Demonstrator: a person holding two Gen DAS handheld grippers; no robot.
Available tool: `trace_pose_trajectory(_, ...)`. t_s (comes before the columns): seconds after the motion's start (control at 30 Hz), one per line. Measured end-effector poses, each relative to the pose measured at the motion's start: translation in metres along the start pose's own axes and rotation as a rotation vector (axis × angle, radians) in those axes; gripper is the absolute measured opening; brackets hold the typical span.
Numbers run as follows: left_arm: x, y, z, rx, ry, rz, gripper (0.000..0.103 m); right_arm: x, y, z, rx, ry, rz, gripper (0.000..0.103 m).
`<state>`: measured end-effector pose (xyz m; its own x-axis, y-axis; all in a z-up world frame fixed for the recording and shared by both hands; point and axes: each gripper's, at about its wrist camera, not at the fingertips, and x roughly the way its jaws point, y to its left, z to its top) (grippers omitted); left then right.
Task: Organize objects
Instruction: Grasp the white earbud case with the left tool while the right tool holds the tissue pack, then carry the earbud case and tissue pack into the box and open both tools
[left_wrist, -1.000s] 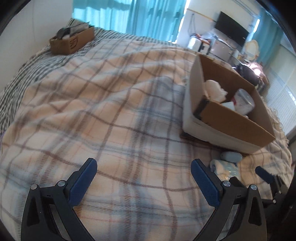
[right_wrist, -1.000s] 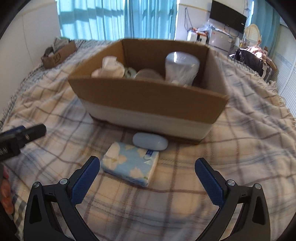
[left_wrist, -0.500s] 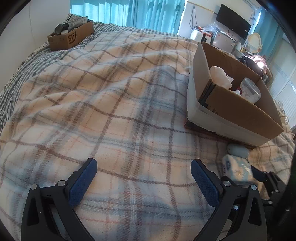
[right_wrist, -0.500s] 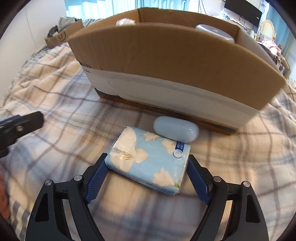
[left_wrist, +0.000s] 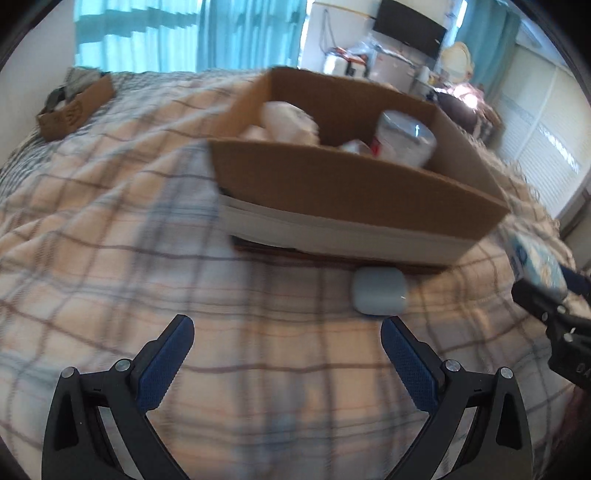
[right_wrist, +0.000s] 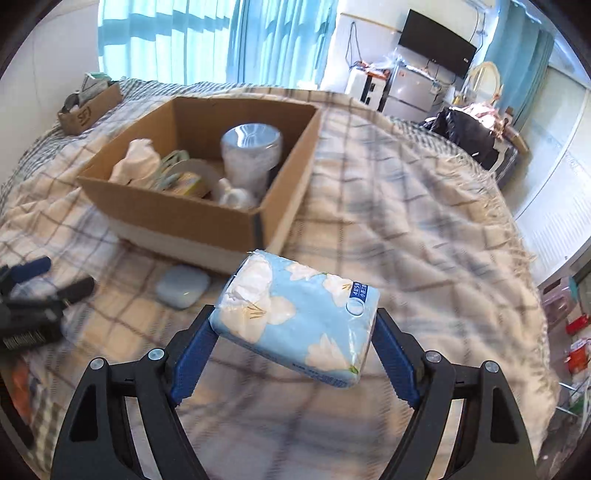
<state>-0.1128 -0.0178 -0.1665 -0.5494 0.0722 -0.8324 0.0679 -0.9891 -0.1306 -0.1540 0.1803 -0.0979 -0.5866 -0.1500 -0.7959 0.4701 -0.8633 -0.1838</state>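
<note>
Right gripper (right_wrist: 293, 354), lower centre of the right wrist view, is clamped on a tissue pack (right_wrist: 299, 314): light blue wrap with white flowers, torn white at its left end. Blue pads press both short ends, and the pack is lifted clear of the plaid blanket (right_wrist: 406, 229), tilted with the right end lower. In the left wrist view the same pack (left_wrist: 535, 262) shows at the right edge, held in the right gripper's fingers (left_wrist: 532, 295), just right of the box's near corner.

Cardboard box (right_wrist: 177, 214) sits upper left of centre in the right view, open top, white band along its base. Inside: a clear plastic tub (right_wrist: 253, 151) toward the back right, a crumpled white item (right_wrist: 138, 162) at the left, and tape-like rolls (right_wrist: 184, 177) in the middle; small white bits at the front, unclear what they are.

Pale blue-grey case (right_wrist: 181, 286), rounded, lies on the blanket just in front of the box's near wall, left of the held pack. In the left view the case (left_wrist: 380, 291) is centre right, near the box base; contact can't be told.

Left gripper (left_wrist: 288, 350), bottom of the left view, has its jaws spread wide, nothing between them, hovering over the blanket short of the case. It also shows at the left edge of the right view (right_wrist: 55, 278).

Small cardboard box (right_wrist: 90, 107) with odds and ends sits at upper left, far end of the bed. Left view is motion-blurred.
</note>
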Motion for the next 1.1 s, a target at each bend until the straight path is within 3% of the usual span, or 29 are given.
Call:
trace_pose_trajectory(0.23,0.03,-0.047,0.006,0.1,0.007,-0.036,0.103,0.025,-0.002,-0.001,0.017,0.06,0.078,0.082)
trace_pose_trajectory(0.4,0.051,-0.059,0.014,0.136,0.035,-0.09,0.097,0.04,-0.008,-0.001,0.052,0.105,0.067,0.082)
trace_pose_trajectory(0.6,0.076,-0.06,0.021,0.107,0.06,-0.161,0.069,0.044,-0.005,0.0,0.047,0.116,0.06,0.082)
trace_pose_trajectory(0.63,0.075,-0.061,0.021,0.113,0.056,-0.175,0.06,0.044,-0.004,0.001,0.041,0.115,0.058,0.082)
trace_pose_trajectory(0.73,0.071,-0.062,0.016,0.13,0.055,-0.18,0.052,0.044,0.0,0.001,0.022,0.11,0.058,0.082)
trace_pose_trajectory(0.9,0.056,-0.058,0.008,0.121,0.075,-0.171,0.052,0.042,-0.001,-0.002,0.026,0.101,0.06,0.082)
trace_pose_trajectory(1.1,0.029,-0.04,-0.006,0.074,0.083,-0.124,0.052,0.018,0.007,-0.002,0.012,0.027,0.097,0.082)
